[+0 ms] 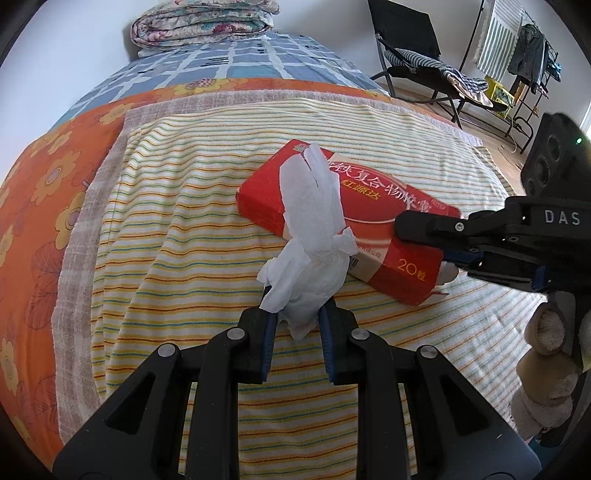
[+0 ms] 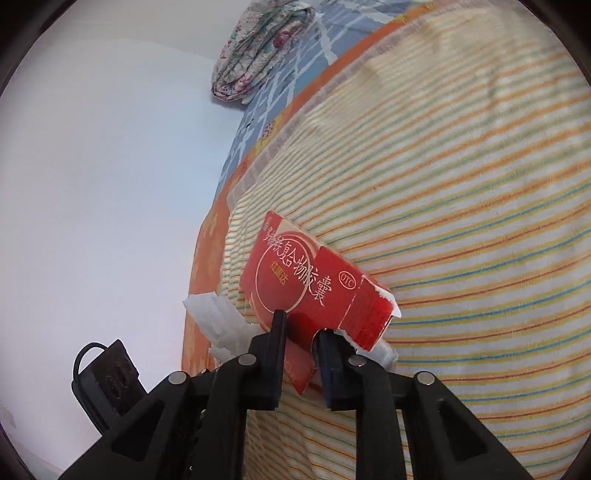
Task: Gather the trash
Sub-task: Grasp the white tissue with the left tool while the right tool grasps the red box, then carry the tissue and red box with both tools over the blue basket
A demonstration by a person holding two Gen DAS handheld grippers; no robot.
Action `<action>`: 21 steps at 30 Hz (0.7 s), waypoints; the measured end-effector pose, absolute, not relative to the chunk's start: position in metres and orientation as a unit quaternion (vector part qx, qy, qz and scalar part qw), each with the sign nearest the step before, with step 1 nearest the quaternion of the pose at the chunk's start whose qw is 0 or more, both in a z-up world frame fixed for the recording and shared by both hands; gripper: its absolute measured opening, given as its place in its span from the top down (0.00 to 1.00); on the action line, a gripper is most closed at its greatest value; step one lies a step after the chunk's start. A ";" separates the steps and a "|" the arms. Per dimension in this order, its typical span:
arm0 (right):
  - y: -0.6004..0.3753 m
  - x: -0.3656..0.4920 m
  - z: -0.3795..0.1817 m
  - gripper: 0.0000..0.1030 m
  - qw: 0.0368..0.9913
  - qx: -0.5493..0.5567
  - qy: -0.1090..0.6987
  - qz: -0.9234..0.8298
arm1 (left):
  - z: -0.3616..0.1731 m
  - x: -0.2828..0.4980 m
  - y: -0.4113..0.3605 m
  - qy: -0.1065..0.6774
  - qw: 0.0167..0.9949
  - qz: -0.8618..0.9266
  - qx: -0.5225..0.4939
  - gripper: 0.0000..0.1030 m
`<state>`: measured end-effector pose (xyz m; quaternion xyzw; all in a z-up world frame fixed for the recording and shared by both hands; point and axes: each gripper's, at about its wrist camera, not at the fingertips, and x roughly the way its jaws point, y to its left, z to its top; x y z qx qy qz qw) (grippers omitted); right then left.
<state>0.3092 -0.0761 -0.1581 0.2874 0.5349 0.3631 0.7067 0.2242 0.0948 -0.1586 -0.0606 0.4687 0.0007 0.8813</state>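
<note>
Left wrist view first: the left gripper [image 1: 297,317] clamps a crumpled white tissue [image 1: 314,240], which sticks up from between its blue pads and hides the middle of the red box [image 1: 373,206] behind it. That box lies flat on the striped blanket [image 1: 184,229], its far end toward the folded quilt [image 1: 199,20]. At the box's near right end the right gripper [image 1: 424,240] comes in from the side, one black finger over the top face, the other under the end, squeezing the cardboard. A gloved hand [image 1: 546,350] shows below that gripper. Beyond the box, past the blanket's edge, a dark chair [image 1: 417,55] and a clothes rack [image 1: 524,55] stand on the floor.

Right wrist view now: the right gripper [image 2: 301,354] has its jaws closed on the box's [image 2: 295,280] torn near end, the open flap caught between the fingers. The box rests against the blanket [image 2: 461,221]. Just left of the box, the tissue [image 2: 218,321] peeks out. Lower left of it sits the black body of the left gripper [image 2: 110,380]. Up beyond the box, the quilt [image 2: 258,55] lies against the white wall [image 2: 103,166].
</note>
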 end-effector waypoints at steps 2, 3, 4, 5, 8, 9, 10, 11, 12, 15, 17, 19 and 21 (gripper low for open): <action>-0.075 0.306 -0.149 0.89 0.719 0.269 0.527 0.366 | -0.156 0.223 0.095 0.468 0.882 0.002 -0.061 0.80; -0.074 0.305 -0.143 0.90 0.726 0.257 0.522 0.366 | -0.154 0.222 0.095 0.467 0.882 0.003 -0.060 0.81; -0.075 0.303 -0.136 0.91 0.733 0.247 0.518 0.365 | -0.152 0.220 0.095 0.466 0.883 0.004 -0.061 0.82; -0.077 0.301 -0.131 0.91 0.740 0.237 0.515 0.363 | -0.151 0.218 0.095 0.465 0.883 0.005 -0.062 0.82; -0.083 0.293 -0.114 0.94 0.758 0.209 0.503 0.358 | -0.141 0.210 0.093 0.460 0.886 0.003 -0.066 0.82; -0.084 0.290 -0.106 0.94 0.766 0.195 0.500 0.355 | -0.138 0.207 0.092 0.458 0.887 0.001 -0.065 0.82; -0.086 0.286 -0.101 0.95 0.771 0.182 0.497 0.355 | -0.133 0.203 0.090 0.456 0.888 0.000 -0.062 0.82; -0.087 0.281 -0.093 0.96 0.778 0.165 0.492 0.355 | -0.131 0.199 0.089 0.454 0.889 0.000 -0.061 0.82; -0.088 0.276 -0.085 0.97 0.784 0.148 0.488 0.354 | -0.126 0.195 0.088 0.452 0.890 -0.002 -0.065 0.82; -0.095 0.258 -0.066 0.97 0.796 0.109 0.479 0.354 | -0.113 0.180 0.083 0.445 0.893 -0.010 -0.072 0.82; -0.103 0.245 -0.057 0.97 0.800 0.090 0.474 0.356 | -0.103 0.170 0.079 0.439 0.896 -0.012 -0.069 0.82; -0.112 0.231 -0.049 0.97 0.805 0.071 0.469 0.357 | -0.094 0.157 0.075 0.433 0.898 -0.018 -0.076 0.82; -0.122 0.217 -0.041 0.97 0.807 0.057 0.466 0.357 | -0.084 0.144 0.070 0.427 0.901 -0.018 -0.072 0.82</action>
